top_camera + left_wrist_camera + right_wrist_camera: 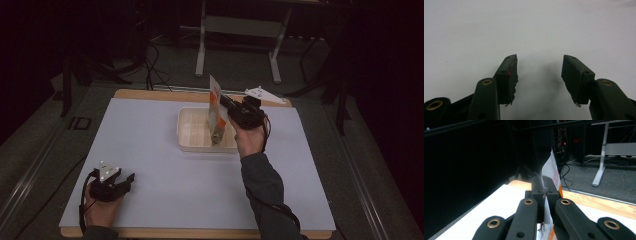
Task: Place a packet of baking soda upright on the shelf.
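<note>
- Left claw (131, 178) near the front edge of the worktop (150, 150), jaws wide, nothing between them.
- Right claw (223, 101) pinched shut on pouch (215, 107) near its top edge.
- Pouch hangs upright, bottom inside tray (192, 132).
- Looks light, thin, floppy; likely slick film. Hold by the flat top seam.

The white-and-orange flat pouch's (552, 170) print was illegible; its lower end, toward six o'clock, was hidden behind the black jaws.
</note>
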The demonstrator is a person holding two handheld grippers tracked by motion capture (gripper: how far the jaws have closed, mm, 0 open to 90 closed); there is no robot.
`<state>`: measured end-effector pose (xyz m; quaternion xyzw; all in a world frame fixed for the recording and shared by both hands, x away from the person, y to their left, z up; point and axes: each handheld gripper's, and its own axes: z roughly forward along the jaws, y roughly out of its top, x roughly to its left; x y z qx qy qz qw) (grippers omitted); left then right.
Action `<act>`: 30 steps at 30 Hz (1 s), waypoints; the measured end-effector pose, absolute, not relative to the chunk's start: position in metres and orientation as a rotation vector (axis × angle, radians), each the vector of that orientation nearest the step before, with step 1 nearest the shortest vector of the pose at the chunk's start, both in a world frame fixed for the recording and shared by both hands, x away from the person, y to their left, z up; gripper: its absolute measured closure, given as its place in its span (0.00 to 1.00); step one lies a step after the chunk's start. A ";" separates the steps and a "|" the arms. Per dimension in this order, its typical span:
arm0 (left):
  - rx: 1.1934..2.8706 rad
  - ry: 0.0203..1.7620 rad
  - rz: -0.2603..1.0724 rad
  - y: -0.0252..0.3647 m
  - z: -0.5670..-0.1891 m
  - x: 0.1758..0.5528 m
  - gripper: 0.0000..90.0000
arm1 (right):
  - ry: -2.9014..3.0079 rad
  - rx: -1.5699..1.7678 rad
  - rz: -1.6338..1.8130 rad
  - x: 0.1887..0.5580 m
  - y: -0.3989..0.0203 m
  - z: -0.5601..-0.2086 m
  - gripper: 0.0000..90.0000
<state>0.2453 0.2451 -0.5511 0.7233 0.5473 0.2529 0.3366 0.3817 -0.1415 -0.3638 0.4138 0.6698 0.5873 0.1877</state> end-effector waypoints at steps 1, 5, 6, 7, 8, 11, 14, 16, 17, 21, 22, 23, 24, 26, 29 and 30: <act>1.886 1.427 0.659 0.245 -0.551 0.245 0.52 | 1.882 1.165 1.652 0.383 -0.141 -0.363 1.00; 1.885 1.427 0.659 0.245 -0.551 0.245 0.52 | 1.876 1.166 1.651 0.388 -0.137 -0.362 1.00; 1.884 1.426 0.658 0.245 -0.551 0.245 0.52 | 1.874 1.170 1.651 0.389 -0.136 -0.362 1.00; 1.884 1.426 0.658 0.245 -0.551 0.245 0.52 | 1.874 1.170 1.651 0.389 -0.136 -0.362 1.00; 1.884 1.425 0.658 0.246 -0.551 0.245 0.52 | 1.868 1.178 1.656 0.392 -0.134 -0.362 1.00; 1.883 1.425 0.657 0.246 -0.551 0.245 0.52 | 1.865 1.190 1.653 0.396 -0.130 -0.363 1.00; 1.883 1.426 0.657 0.246 -0.551 0.245 0.51 | 1.862 1.192 1.660 0.400 -0.126 -0.365 1.00; 1.883 1.427 0.656 0.246 -0.551 0.245 0.52 | 1.863 1.192 1.658 0.402 -0.125 -0.365 1.00; 1.883 1.426 0.656 0.246 -0.551 0.245 0.52 | 1.861 1.195 1.661 0.403 -0.122 -0.367 1.00; 1.882 1.426 0.655 0.246 -0.551 0.245 0.51 | 1.854 1.197 1.671 0.407 -0.118 -0.371 1.00; 1.883 1.425 0.656 0.246 -0.551 0.245 0.51 | 1.856 1.196 1.677 0.408 -0.117 -0.373 1.00; 1.883 1.425 0.656 0.246 -0.551 0.245 0.51 | 1.861 1.193 1.680 0.409 -0.116 -0.374 1.00; 1.884 1.426 0.655 0.246 -0.551 0.245 0.51 | 1.863 1.184 1.677 0.409 -0.115 -0.375 1.00; 1.882 1.424 0.656 0.246 -0.551 0.245 0.51 | 1.868 1.182 1.681 0.410 -0.112 -0.377 1.00; 1.883 1.423 0.654 0.247 -0.551 0.245 0.51 | 1.866 1.194 1.683 0.410 -0.112 -0.382 1.00; 1.883 1.422 0.654 0.247 -0.551 0.245 0.51 | 1.867 1.196 1.681 0.410 -0.112 -0.383 1.00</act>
